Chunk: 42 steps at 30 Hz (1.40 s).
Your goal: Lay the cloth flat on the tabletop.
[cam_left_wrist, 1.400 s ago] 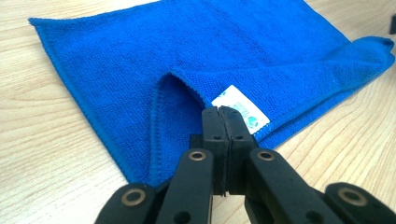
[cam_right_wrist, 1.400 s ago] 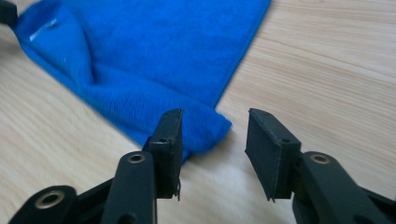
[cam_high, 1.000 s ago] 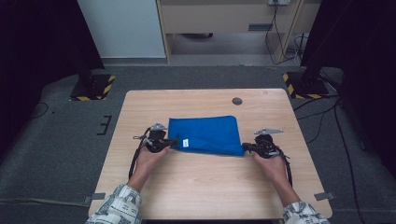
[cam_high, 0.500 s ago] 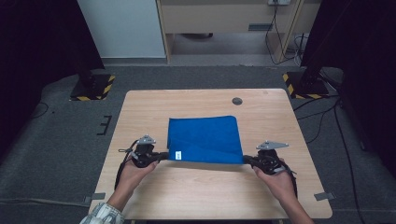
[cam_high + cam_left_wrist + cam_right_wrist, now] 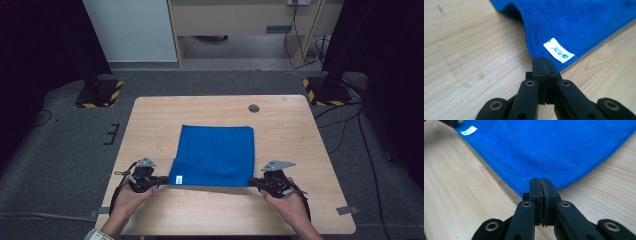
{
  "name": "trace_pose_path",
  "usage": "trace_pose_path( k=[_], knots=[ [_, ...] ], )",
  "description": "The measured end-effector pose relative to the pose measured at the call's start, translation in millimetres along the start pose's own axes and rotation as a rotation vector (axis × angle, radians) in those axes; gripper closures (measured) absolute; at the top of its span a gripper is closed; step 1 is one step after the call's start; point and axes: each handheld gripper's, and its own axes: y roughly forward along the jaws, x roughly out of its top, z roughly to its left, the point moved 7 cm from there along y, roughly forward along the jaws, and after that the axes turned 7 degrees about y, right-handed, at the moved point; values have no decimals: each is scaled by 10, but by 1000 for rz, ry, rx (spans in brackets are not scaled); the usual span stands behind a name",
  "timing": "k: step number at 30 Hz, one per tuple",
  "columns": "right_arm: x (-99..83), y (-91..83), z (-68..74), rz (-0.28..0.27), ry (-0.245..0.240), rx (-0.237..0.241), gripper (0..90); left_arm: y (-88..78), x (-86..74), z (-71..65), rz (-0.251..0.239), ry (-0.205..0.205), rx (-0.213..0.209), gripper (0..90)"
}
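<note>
Cloth, one, between two clamped tongs

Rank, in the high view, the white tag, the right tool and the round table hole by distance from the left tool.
1. white tag, beside the left tool, on the blue cloth.
2. right tool, at the cloth's opposite near corner.
3. round table hole, far right.

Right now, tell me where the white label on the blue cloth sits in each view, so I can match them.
High view: the white label is at the blue cloth's near left corner, beside the left claw.
Left gripper view: label right of centre, just above the shut jaws.
Right gripper view: label at the top left, far along the near hem.
Shared landmark: the cloth's near hem.
</note>
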Motion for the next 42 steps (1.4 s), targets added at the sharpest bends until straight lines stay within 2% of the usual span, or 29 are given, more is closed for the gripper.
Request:
trace_pose_path(
  k=[4, 7, 11, 16, 21, 24, 25, 26, 27, 29, 31, 33, 36, 38, 42],
  knots=[
    [-11, 9, 47, 10, -19, -4, 888, -35, 2, -38, -12, -2, -8, 900],
    [-38, -40, -13, 11, -9, -20, 888, -16, -20, -166, 12, 21, -38, 900],
    [-131, -101, -86, 24, 6, -39, 887, 14, -67, -284, 41, 41, -53, 900],
    [-173, -132, -51, 35, 2, -39, 886, -28, -90, -316, 35, 31, -54, 900],
    [-192, -145, -75, 48, -2, -56, 879, -68, -114, -393, 27, 21, -76, 900],
    [-209, -159, -97, 58, 16, -59, 834, -86, -113, -434, 25, 40, -64, 895],
    [-198, -172, -100, 49, 8, -57, 765, -97, -112, -432, 20, 42, -56, 864],
    [-185, -184, -93, 41, 14, -60, 680, -111, -106, -414, 9, 38, -38, 774],
    [-164, -197, -92, 29, 3, -60, 616, -120, -95, -396, -8, 36, -23, 657],
    [-115, -216, -91, -1, -12, -71, 449, -151, -56, -318, -36, 58, 15, 440],
    [-66, -201, -108, -23, -39, -90, 368, -168, 3, -254, -60, 77, 38, 322],
    [-8, -161, -125, -39, -49, -99, 299, -172, 92, -186, -77, 100, 39, 251],
    [75, -87, -149, -55, -57, -102, 227, -149, 245, -77, -102, 103, 61, 190],
    [146, -17, -169, -66, -46, -96, 196, -105, 349, -24, -109, 114, 50, 179],
    [254, 114, -197, -66, -43, -87, 151, 3, 481, 72, -108, 112, 63, 130]
  ],
)
